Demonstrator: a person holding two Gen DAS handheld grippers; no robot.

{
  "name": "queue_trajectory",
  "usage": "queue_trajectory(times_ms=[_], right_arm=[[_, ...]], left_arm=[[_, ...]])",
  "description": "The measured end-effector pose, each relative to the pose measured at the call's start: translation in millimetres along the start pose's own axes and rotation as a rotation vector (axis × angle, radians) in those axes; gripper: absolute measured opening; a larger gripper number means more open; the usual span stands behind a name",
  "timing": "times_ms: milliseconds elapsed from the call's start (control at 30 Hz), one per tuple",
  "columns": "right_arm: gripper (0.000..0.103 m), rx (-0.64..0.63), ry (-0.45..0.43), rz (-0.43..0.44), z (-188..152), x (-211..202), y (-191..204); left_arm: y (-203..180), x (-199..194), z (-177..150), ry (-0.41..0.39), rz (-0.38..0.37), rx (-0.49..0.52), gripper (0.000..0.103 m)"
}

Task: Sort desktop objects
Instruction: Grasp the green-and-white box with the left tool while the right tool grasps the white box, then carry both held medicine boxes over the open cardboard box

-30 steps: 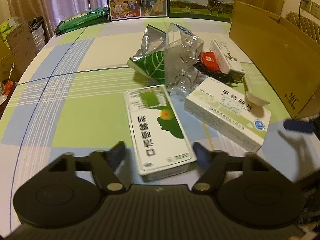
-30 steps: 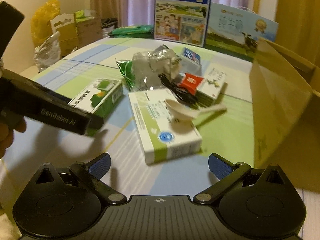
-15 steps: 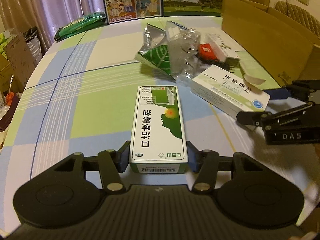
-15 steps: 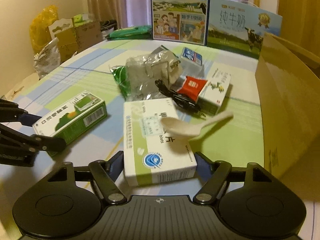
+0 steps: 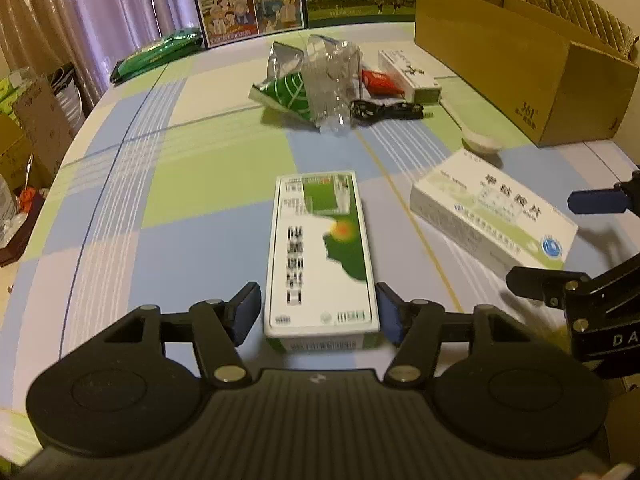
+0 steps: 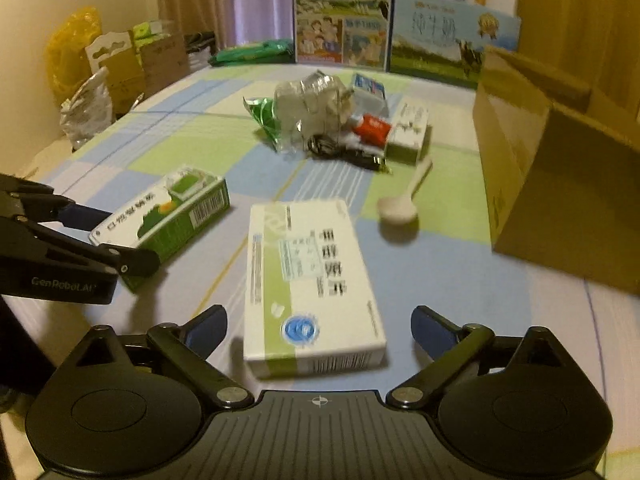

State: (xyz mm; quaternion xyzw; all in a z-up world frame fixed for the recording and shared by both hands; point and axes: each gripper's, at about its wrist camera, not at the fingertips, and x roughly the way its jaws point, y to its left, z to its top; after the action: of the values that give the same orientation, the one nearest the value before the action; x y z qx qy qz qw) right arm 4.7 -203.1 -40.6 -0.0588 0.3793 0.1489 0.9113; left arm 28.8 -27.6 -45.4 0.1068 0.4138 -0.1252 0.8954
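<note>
A green-and-white medicine box [image 5: 320, 248] lies lengthwise on the checked tablecloth between the fingers of my left gripper [image 5: 320, 312]. The right pad touches it and a thin gap shows at the left pad, so the grip is loose. A wider white box [image 6: 312, 280] with a green stripe lies flat between the fingers of my right gripper [image 6: 320, 328], with clear gaps on both sides. In the right wrist view the left gripper [image 6: 124, 240] straddles the green box [image 6: 168, 216]. The white box [image 5: 492, 216] lies beside the right gripper [image 5: 542, 240] in the left wrist view.
A white spoon [image 6: 398, 210] lies on the cloth beyond the white box. Further back is a heap: crushed clear bottle [image 5: 332, 80], green foil packet [image 5: 288, 92], black cable [image 5: 384, 110], red packet [image 5: 378, 82], slim white carton [image 5: 408, 72]. An open cardboard box [image 5: 520, 60] stands on the right.
Both grippers closed on their boxes and drew them nearer. The spoon slid off the white box onto the cloth. The right gripper has opened, and the left has loosened.
</note>
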Motion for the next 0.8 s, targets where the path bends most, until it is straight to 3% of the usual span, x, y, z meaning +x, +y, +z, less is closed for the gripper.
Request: queue_trajectory(times_ms=[300,367,433,567,800], right_arm=[[0.095,-0.067,0.009,0.033,18.5,29.8,-1.1],[0.089,-0.069,0.018,0.046,20.3,34.8,-0.3],[0.069,-0.056,0.037,0.055,21.4,39.0,-0.1],[0.068,-0.030,0.052,0.049,20.0,36.4,0.9],[0.068,0.016,-0.025,0.005,20.3,-3.7,-3.7]], left_arm=[[1.0,24.4,20.8,0.041,-0.025,0.030,0.053],[1.2,25.8,22.0,0.041,-0.026,0.036,0.052],[2.1,26.0,21.7,0.043,-0.027,0.035,0.052],[2.8,20.9,19.1,0.045,-0.013,0.041,0.051],[-2.6,-8.5,27.8,0.005,-0.022,0.048,0.051]])
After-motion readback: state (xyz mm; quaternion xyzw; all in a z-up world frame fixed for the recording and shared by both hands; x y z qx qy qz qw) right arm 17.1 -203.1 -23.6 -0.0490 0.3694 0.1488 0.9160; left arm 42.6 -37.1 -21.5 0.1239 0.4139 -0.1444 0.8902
